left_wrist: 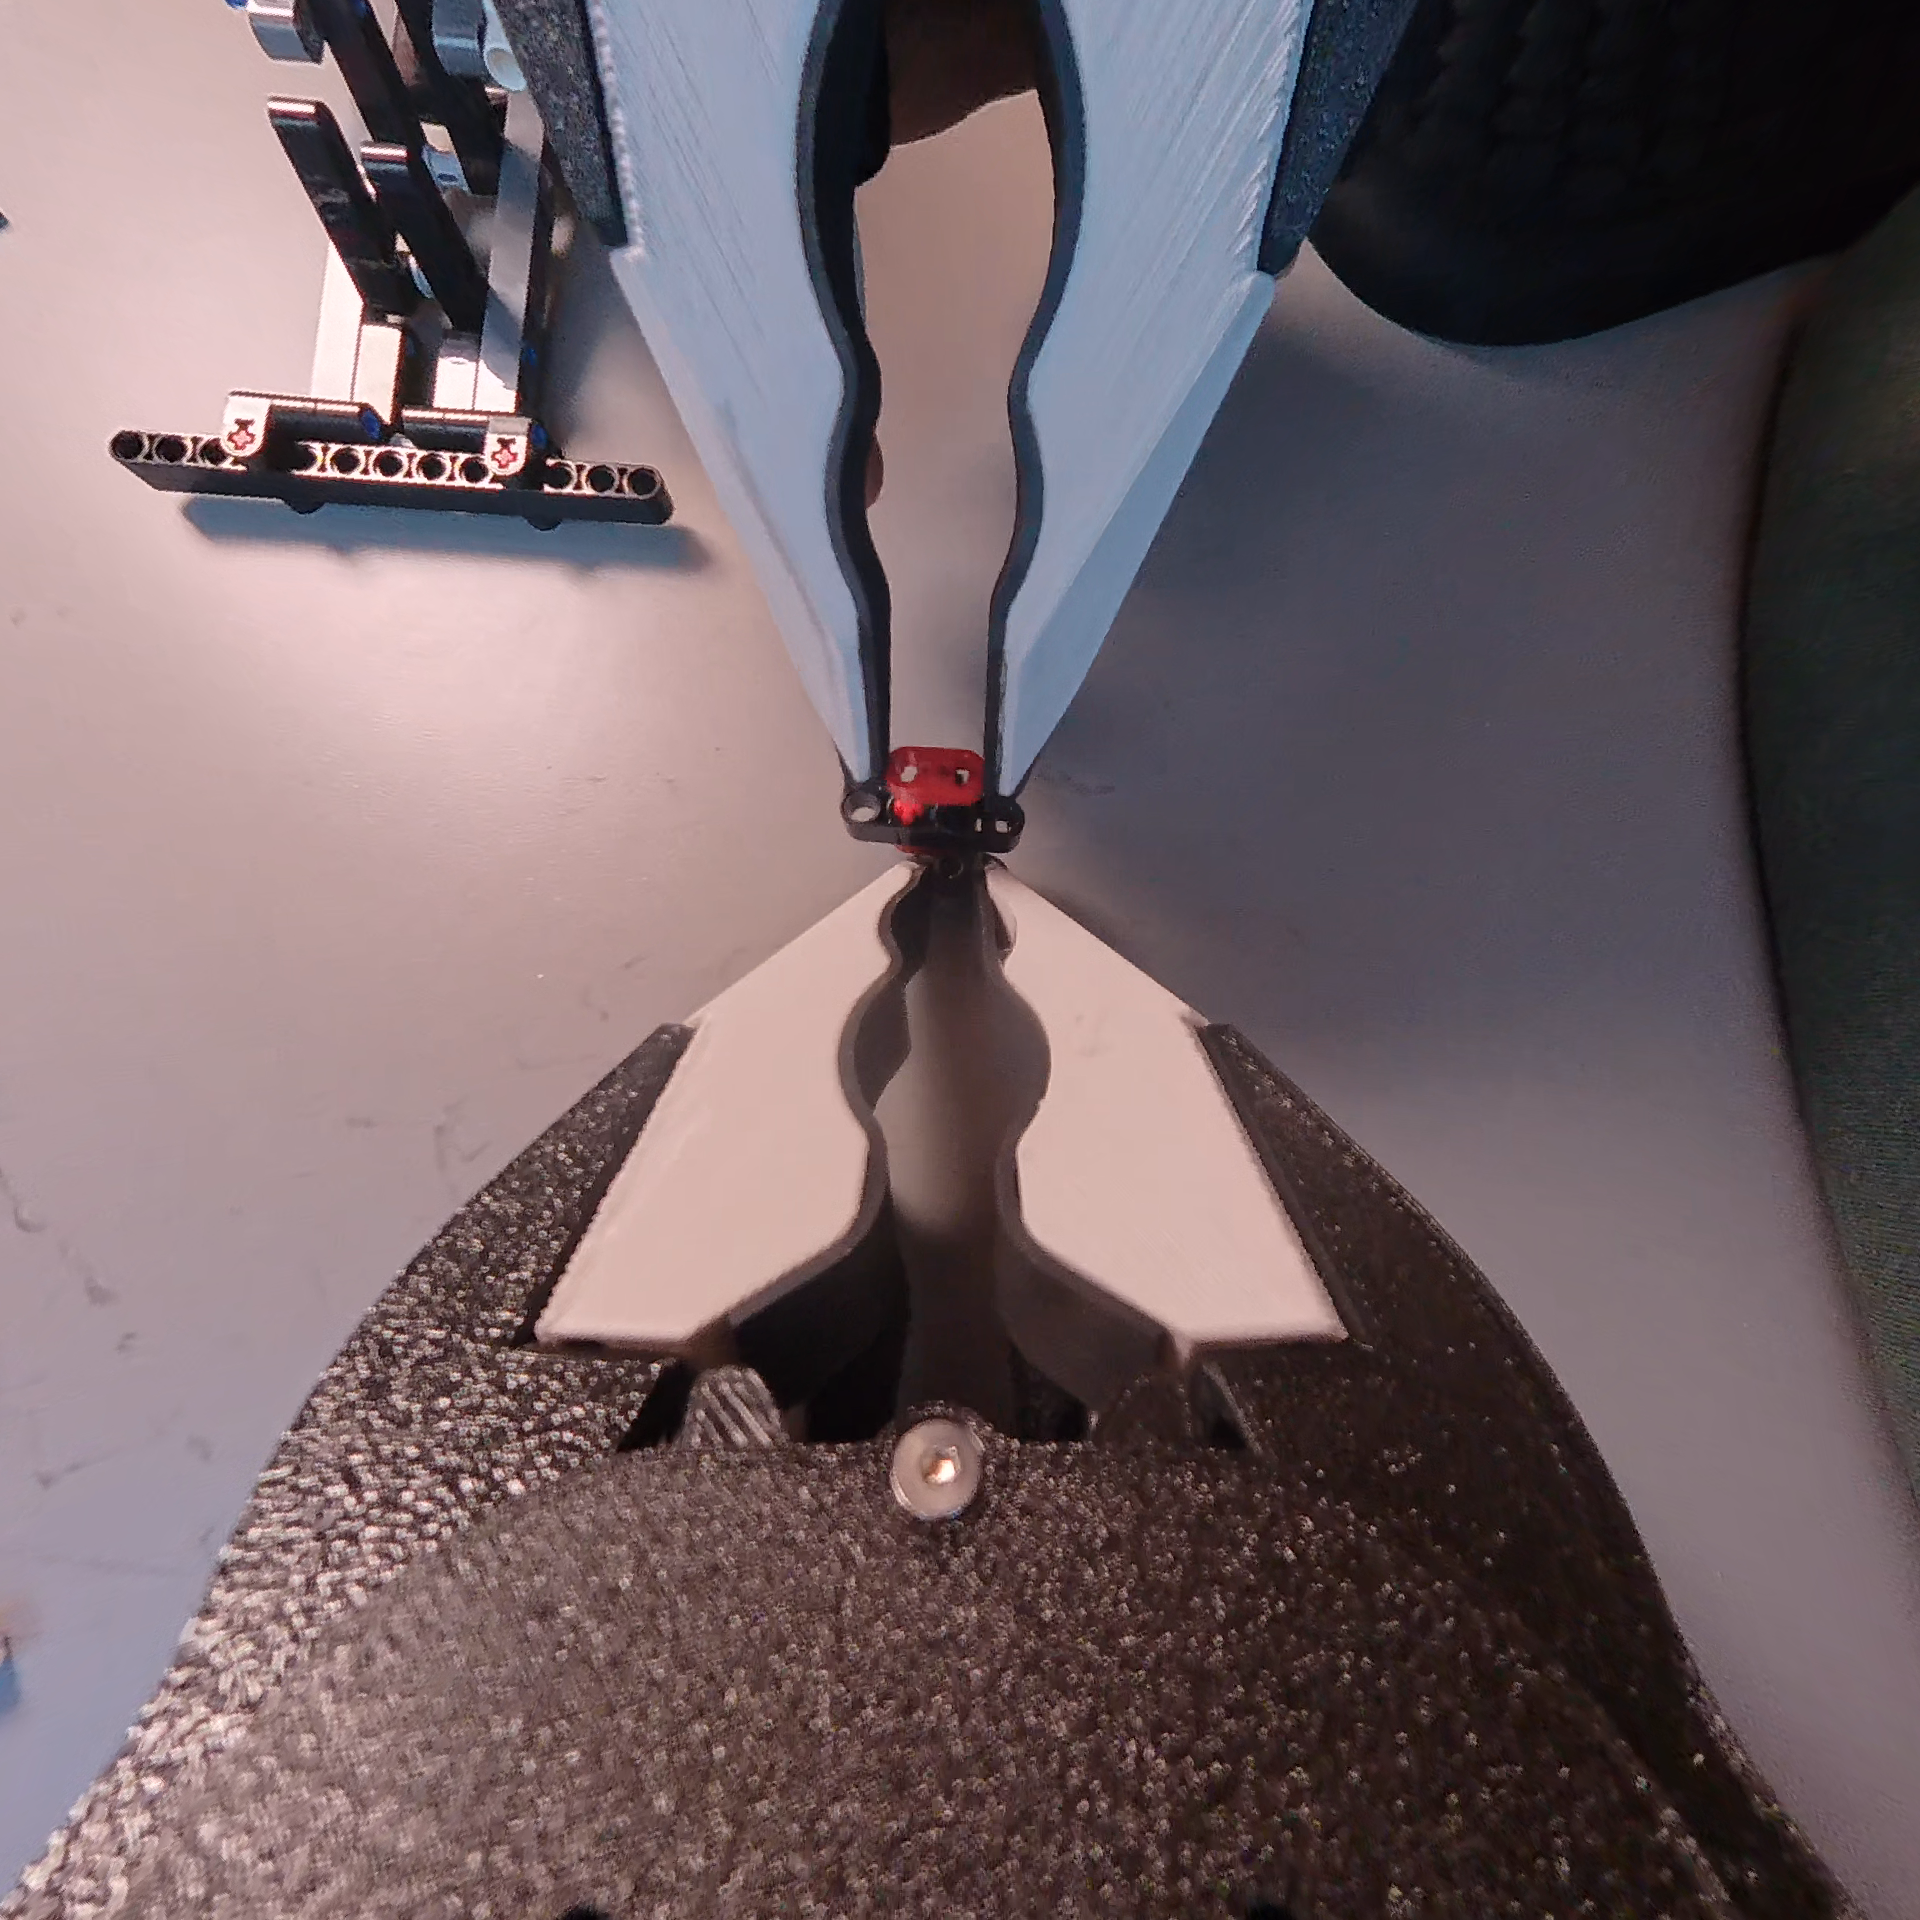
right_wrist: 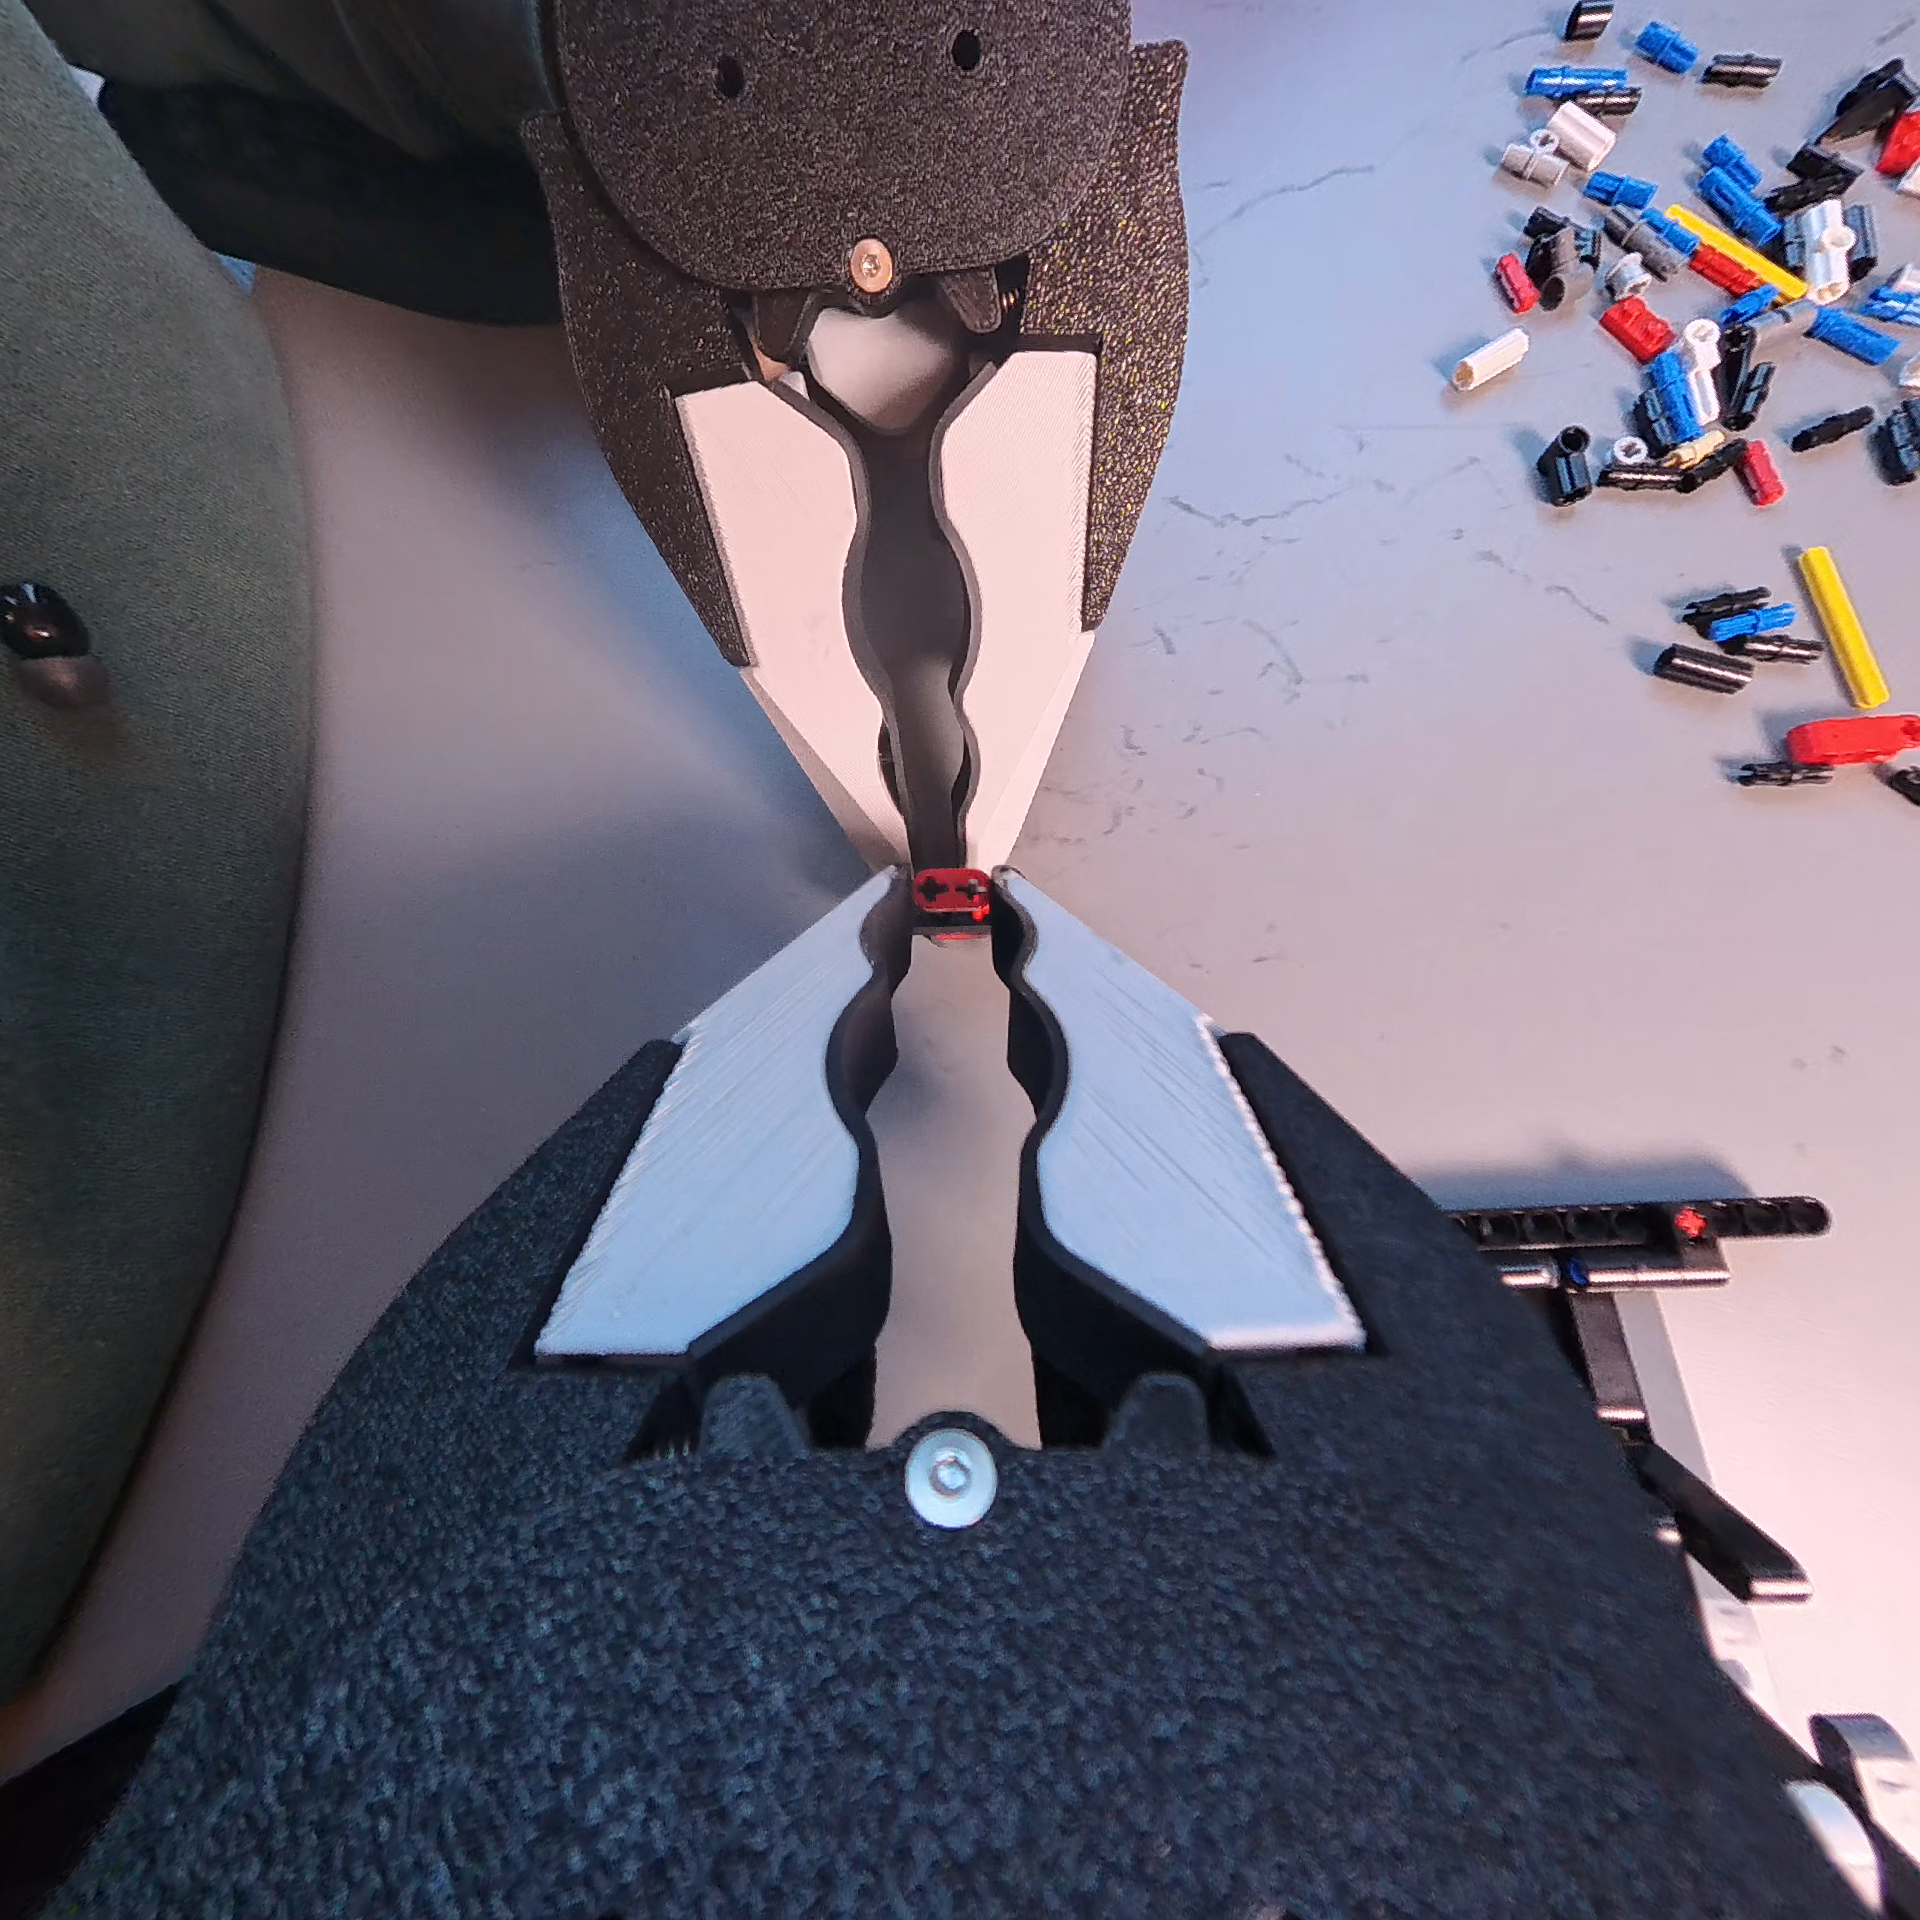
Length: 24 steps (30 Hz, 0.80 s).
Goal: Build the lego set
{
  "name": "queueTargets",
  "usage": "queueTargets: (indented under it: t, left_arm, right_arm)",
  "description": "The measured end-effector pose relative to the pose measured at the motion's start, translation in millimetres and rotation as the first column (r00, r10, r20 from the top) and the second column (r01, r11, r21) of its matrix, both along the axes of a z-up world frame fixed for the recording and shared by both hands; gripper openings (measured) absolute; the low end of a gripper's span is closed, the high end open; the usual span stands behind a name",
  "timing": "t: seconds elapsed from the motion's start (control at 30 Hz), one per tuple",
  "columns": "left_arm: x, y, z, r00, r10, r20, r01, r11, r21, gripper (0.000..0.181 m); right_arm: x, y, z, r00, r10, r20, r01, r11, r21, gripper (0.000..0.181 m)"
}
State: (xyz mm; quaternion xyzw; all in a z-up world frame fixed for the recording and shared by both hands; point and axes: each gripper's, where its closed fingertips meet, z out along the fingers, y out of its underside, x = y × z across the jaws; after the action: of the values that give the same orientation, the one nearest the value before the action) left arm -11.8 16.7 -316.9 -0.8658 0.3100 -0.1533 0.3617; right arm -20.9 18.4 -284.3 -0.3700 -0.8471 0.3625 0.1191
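Fingers of the right gripper (right_wrist: 951,902) pinch a small red plastic lego block (right_wrist: 951,894) while the left gripper (left_wrist: 943,871) squeezes the thin black beam (left_wrist: 935,823) under it, so they snap together above the grey table (left_wrist: 416,831)

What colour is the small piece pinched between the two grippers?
Red piece, mounted on a black piece; clearest in the right wrist view.
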Motion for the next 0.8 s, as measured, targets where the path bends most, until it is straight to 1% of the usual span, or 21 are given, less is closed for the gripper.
queueTargets:
  t: [0.2,0.43,0.8]
  left_arm:
    - [0.1,-0.1,0.0,1.000,-0.005,0.000,0.005,1.000,0.000,0.007]
    - [0.1,-0.2,0.0,1.000,-0.006,0.009,0.006,1.000,-0.008,0.007]
    - [0.2,-0.5,0.2,1.000,-0.006,0.015,0.006,1.000,-0.012,0.007]
  right_arm:
    - [0.1,-0.1,-1.4,0.999,0.031,-0.015,-0.030,0.999,0.031,0.014]
    - [0.0,-0.1,-5.7,0.998,0.059,-0.035,-0.054,0.991,0.119,0.014]
    - [-0.3,0.0,-6.1,0.999,0.032,-0.041,-0.028,0.996,0.079,0.014]
